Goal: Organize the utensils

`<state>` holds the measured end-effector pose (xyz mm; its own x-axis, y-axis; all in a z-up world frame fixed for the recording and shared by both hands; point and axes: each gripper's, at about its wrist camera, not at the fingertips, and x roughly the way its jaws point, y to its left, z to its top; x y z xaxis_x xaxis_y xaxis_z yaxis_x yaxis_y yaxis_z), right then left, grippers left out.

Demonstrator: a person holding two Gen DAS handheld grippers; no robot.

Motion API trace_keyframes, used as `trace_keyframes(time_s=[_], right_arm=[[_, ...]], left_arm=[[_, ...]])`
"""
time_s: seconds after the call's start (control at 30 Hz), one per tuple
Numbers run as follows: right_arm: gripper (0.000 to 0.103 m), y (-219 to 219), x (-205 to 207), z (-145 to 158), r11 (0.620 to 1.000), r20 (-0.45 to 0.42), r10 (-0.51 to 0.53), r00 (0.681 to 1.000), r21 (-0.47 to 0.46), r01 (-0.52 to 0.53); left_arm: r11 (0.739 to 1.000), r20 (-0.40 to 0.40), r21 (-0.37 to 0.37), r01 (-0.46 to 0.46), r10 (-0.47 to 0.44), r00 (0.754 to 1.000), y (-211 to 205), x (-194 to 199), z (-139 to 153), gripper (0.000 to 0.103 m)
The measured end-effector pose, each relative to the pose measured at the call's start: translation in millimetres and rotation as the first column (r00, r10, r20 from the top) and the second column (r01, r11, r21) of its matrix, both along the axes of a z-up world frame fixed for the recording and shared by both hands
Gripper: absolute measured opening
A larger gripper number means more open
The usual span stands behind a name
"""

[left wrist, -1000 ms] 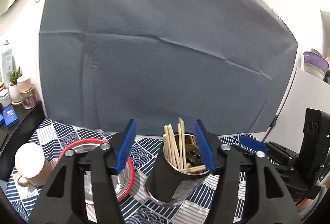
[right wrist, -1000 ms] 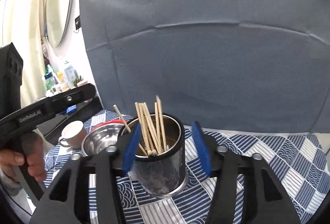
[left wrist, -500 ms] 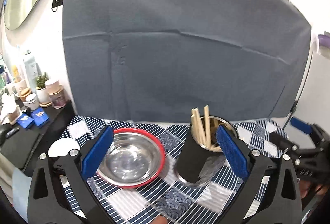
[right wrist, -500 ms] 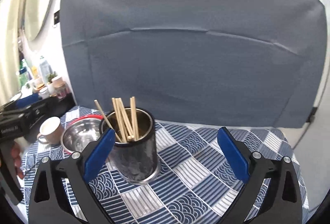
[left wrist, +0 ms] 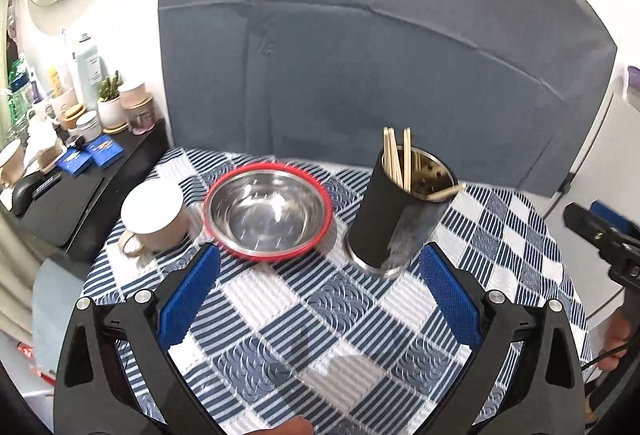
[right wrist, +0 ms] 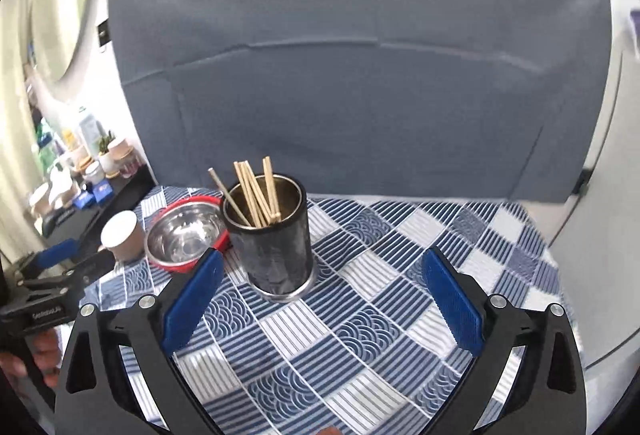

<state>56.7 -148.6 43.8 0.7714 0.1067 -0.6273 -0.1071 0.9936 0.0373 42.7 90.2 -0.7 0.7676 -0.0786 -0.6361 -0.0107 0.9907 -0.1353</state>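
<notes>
Left wrist view: the left gripper (left wrist: 320, 299) hangs above the checked cloth (left wrist: 304, 319) with its blue pads spread wide and nothing between them. Ahead of it and slightly toward its right pad stands the holder (left wrist: 396, 219), a dark metal cup upright on the cloth, apart from both pads. The chopsticks (left wrist: 396, 159) stand inside it, most leaning on the far rim and one tipped low over the right edge; they sit upright there because the cup's wall props them, which looks like the sorted state the task wants. Ahead toward the left pad is the bowl (left wrist: 268, 211), red-rimmed and with nothing in it, just beside the holder, and past it a mug (left wrist: 154, 219) near the cloth's left edge.

Right wrist view: the right gripper (right wrist: 320, 299) is likewise spread and holds nothing, with the holder ahead, nearer its left pad and clear of it. The left tool shows at the far left of this view, well off to the side.

No loose utensil is visible on the cloth, so the sorting seems done or nearly so, and the wide, empty pads fit tools standing clear.
</notes>
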Motion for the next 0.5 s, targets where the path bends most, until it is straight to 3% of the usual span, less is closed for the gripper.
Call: trace_keyframes(time_s=[0.27, 0.5], right_arm=[[0.095, 9, -42, 7, 1.000, -0.044, 0.018, 0.999, -0.001, -0.018], [0.095, 9, -59, 1, 1.000, -0.128, -0.024, 0.992, -0.010, 0.023]], left_arm=[[1.000, -0.005, -0.004, 0.005, -0.005, 1.000, 2, -42, 6, 0.097], [1.000, -0.074, -0.014, 0.011, -0.013, 0.997, 0, -57, 5, 0.097]])
